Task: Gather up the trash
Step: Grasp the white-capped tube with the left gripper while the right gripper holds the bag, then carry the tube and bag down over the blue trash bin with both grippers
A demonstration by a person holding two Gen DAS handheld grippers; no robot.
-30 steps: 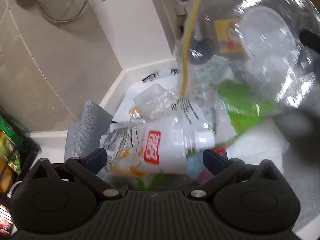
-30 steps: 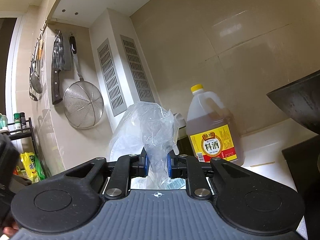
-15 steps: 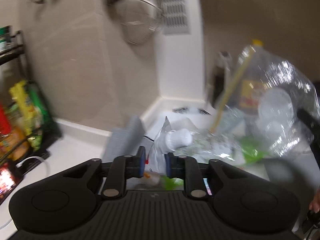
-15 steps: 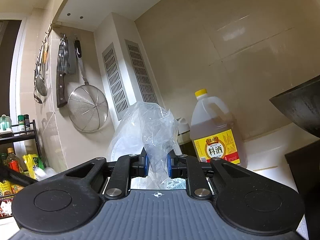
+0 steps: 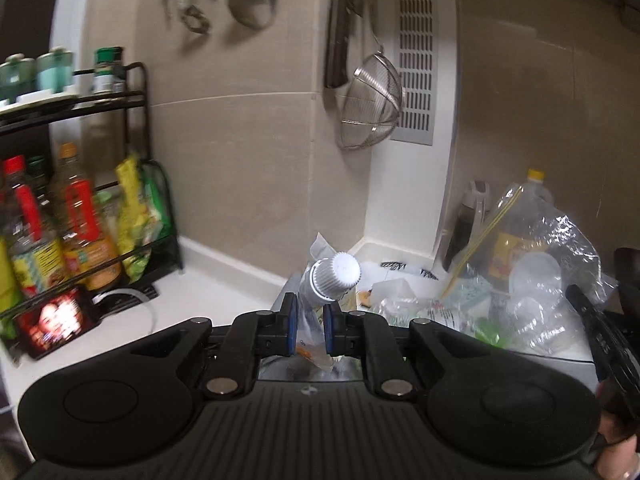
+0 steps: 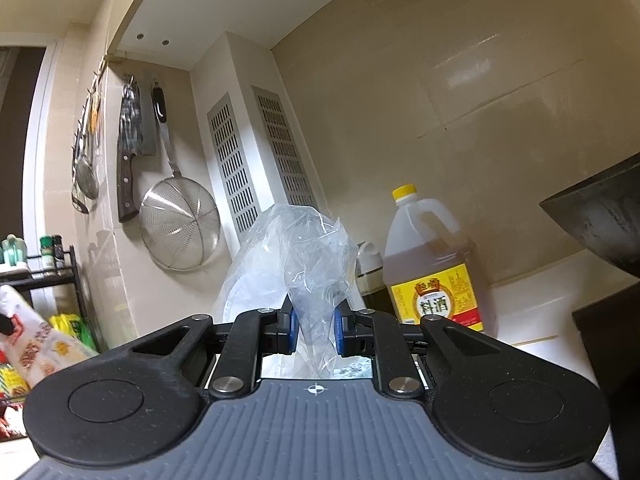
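Note:
My left gripper point(image 5: 310, 312) has its jaws closing, and its blue pads squeeze a white spouted drink pouch point(image 5: 334, 276) whose ribbed cap points up and forward. The pouch hangs lifted above the counter; its printed body point(image 6: 32, 344) shows at the left edge of the right wrist view. My right gripper point(image 6: 316, 328) is shut on the gathered neck of a clear plastic bag point(image 6: 304, 264). In the left wrist view that bag point(image 5: 540, 264) stands at the right with cups and wrappers inside. More loose wrappers point(image 5: 404, 300) lie in the counter's corner.
A black rack of sauce bottles point(image 5: 80, 220) and a lit phone point(image 5: 56, 322) stand at the left. A wire strainer point(image 5: 372, 112) and a cleaver point(image 6: 132, 152) hang on the wall. A cooking-wine jug point(image 6: 432, 264) stands behind the bag, with a dark wok point(image 6: 600, 220) at the right.
My left gripper went from open around the pouch to closed on it, then rose and swung left, lifting the pouch off the pile. The right gripper held still on the bag.

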